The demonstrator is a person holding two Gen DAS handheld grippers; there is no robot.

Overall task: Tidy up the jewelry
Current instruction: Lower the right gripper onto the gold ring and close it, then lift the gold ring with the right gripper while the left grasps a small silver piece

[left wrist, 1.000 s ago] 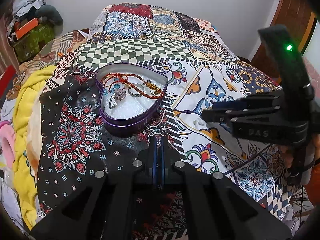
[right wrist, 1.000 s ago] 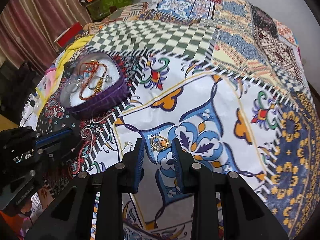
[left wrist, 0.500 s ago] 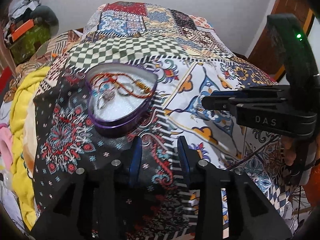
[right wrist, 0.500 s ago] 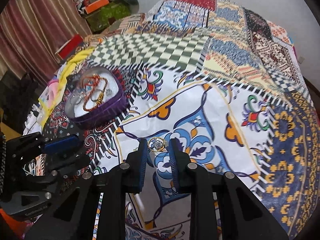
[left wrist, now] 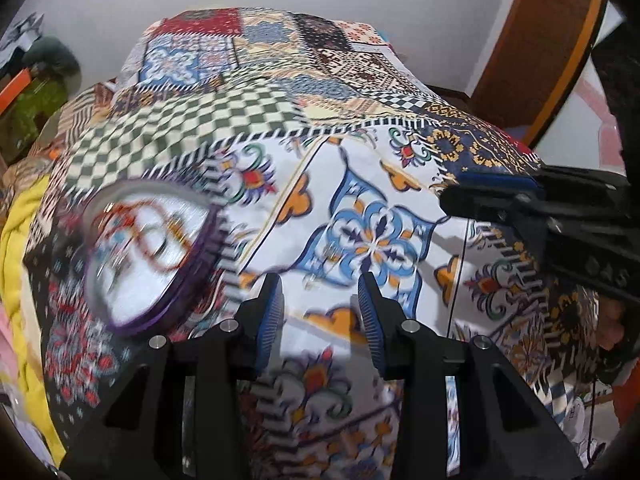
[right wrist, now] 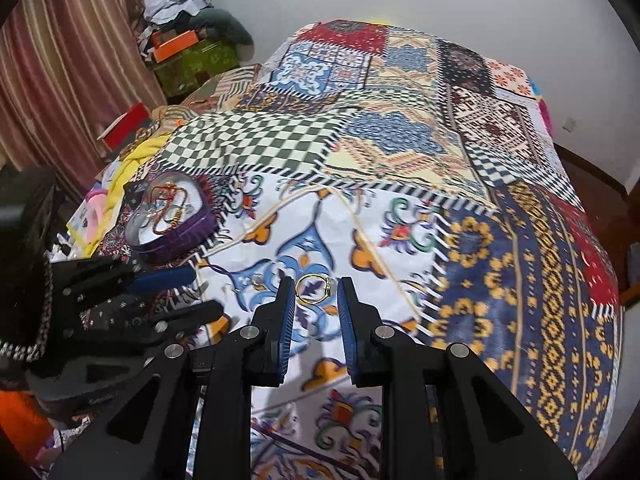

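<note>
A purple heart-shaped tin (right wrist: 170,216) sits ahead and to the left of the right gripper (right wrist: 316,294), lidless, its white lining holding a red-and-gold cord bracelet (right wrist: 166,204) and a few small silvery pieces too small to name. From the left wrist camera the same tin is just off the left gripper (left wrist: 320,292) to its left, smeared by motion blur. A thin gold ring (right wrist: 313,289) lies flat on the cloth directly between the right gripper's blue-padded fingertips, untouched by either; those jaws are spread with a clear gap on both sides of it. The left gripper is likewise released, its jaws wide apart over bare fabric and grasping nothing. Small silvery earrings (right wrist: 256,279) lie just left of the right gripper's tips, close ahead of the left gripper. On the side of the right tool, seen from the left camera, are the letters "DAS" (left wrist: 604,274), partly cut off. Everything rests on a bed covered by a patchwork bedspread (right wrist: 500,184) of checkerboard, floral and geometric panels. Beyond it stands a plain white wall (right wrist: 480,4); far left of the right gripper hangs a striped curtain (right wrist: 60,72) beside piled boxes and clothes (right wrist: 188,48), with a yellow blanket (right wrist: 124,164) at the bed's edge. A wooden door frame (left wrist: 532,40) stands far right of the left gripper.
</note>
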